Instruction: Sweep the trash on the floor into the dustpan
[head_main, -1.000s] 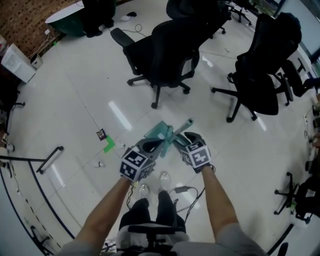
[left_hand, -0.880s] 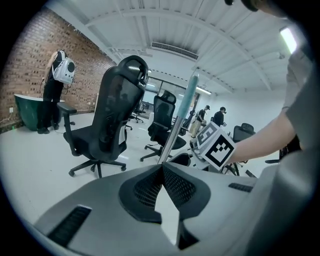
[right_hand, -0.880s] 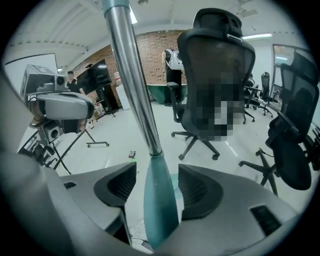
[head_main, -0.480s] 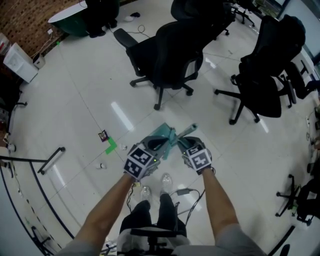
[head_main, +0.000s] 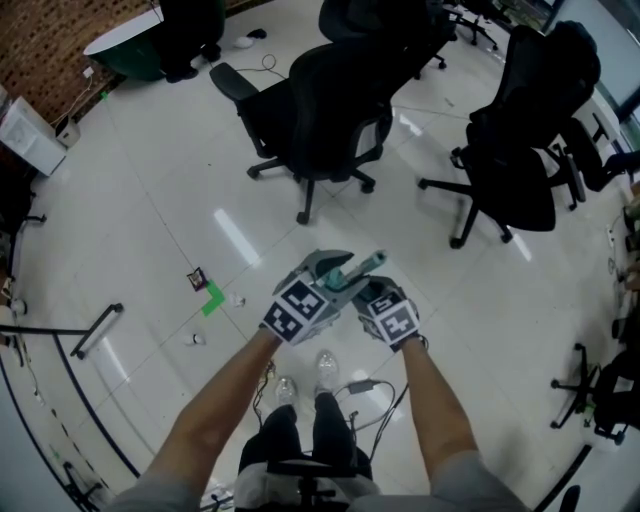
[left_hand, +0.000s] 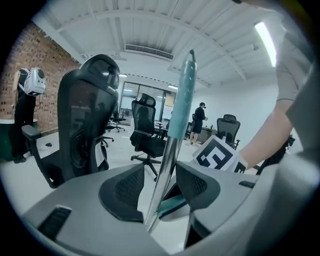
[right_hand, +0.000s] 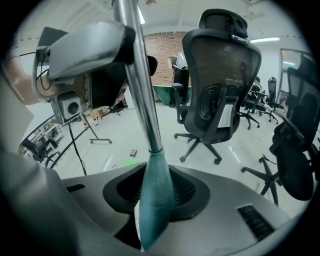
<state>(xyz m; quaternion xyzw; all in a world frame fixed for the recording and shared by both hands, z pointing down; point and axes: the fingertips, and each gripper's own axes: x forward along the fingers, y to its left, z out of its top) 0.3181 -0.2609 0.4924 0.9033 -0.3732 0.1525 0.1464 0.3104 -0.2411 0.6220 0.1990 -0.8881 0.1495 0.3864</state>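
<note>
A metal pole (left_hand: 172, 150) with a teal grip (head_main: 365, 265) at its end rises between my two grippers. My left gripper (head_main: 328, 264) (left_hand: 160, 187) has just been opening its jaws; the pole stands between the pads with gaps on both sides. Lower down, my right gripper (head_main: 366, 290) (right_hand: 155, 192) is shut on the pole's teal socket (right_hand: 152, 195). The tool's head is hidden under the grippers. On the floor to the left lie a dark wrapper (head_main: 197, 278) (right_hand: 133, 152) and small white scraps (head_main: 238, 299), beside a green tape mark (head_main: 212, 298).
Two black office chairs (head_main: 320, 110) (head_main: 530, 150) stand ahead on the glossy white floor. A metal floor rail (head_main: 95, 330) lies at the left. Cables (head_main: 375, 385) trail by the person's shoes (head_main: 305, 375). More chairs and a green bin (head_main: 140, 45) are farther back.
The left gripper has moved forward and to the right along the pole and now covers the flat teal part that showed before. The right gripper has kept its place.
</note>
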